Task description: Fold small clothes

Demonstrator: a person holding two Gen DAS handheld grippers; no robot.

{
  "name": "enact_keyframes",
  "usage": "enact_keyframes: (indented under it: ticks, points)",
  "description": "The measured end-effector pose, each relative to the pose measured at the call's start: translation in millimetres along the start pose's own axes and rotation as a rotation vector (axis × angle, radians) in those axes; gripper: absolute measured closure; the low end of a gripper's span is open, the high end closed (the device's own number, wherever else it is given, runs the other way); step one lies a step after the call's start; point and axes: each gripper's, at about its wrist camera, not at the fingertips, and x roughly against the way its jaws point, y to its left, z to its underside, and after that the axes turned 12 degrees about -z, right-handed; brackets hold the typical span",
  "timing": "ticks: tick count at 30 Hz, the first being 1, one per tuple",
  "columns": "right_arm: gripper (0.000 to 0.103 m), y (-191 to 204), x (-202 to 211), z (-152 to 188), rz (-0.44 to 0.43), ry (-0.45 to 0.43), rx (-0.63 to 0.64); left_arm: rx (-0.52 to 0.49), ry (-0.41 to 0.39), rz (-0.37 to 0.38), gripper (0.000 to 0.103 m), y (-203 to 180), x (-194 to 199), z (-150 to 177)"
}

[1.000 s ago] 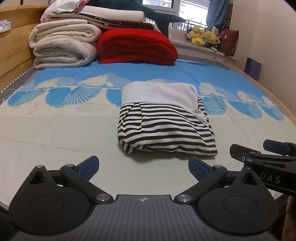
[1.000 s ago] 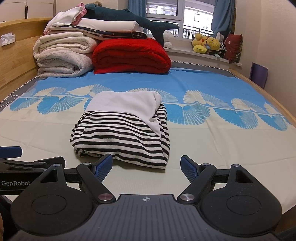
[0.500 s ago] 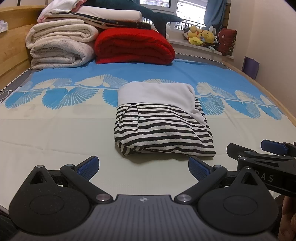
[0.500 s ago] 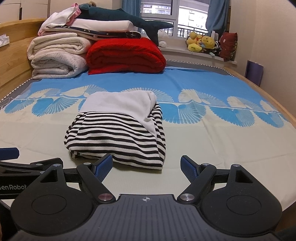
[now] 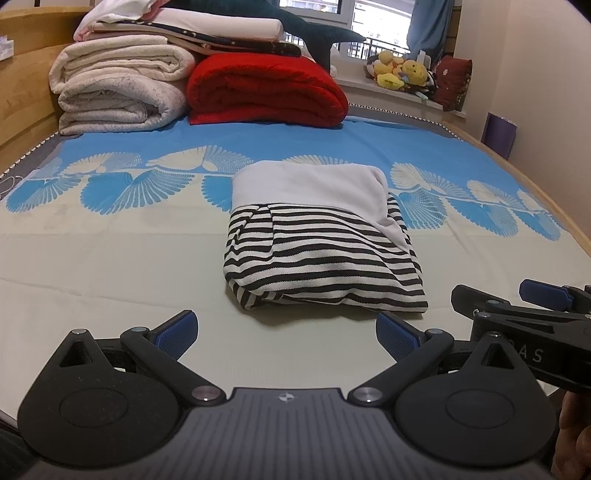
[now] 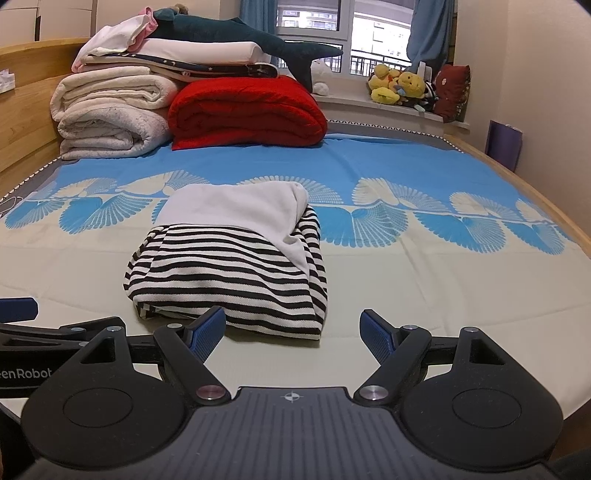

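Observation:
A folded black-and-white striped garment with a white top part [image 5: 325,240] lies on the bed [image 5: 110,266], in the middle of both views [image 6: 229,258]. My left gripper [image 5: 286,334] is open and empty, just in front of the garment's near edge. My right gripper [image 6: 293,332] is open and empty, close to the garment's near right corner. The right gripper shows at the right edge of the left wrist view [image 5: 524,317]. The left gripper shows at the left edge of the right wrist view [image 6: 55,332].
Rolled white blankets [image 5: 118,88], a red blanket [image 5: 266,88] and a plush shark [image 6: 240,33] are stacked at the head of the bed. Stuffed toys [image 5: 402,74] sit on the windowsill. The wooden bed frame [image 6: 554,206] runs along the right.
Both grippers have drawn slightly back and down from the garment, which now sits a little further ahead. Both stay open. The garment has not moved.

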Motion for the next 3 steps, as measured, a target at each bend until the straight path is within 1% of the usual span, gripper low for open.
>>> enact_keyframes:
  ticks: [3]
  points:
    - [0.022,-0.2,-0.3,-0.1,0.0,0.001,-0.002,0.0,0.0,0.0,0.0,-0.1,0.0,-0.1]
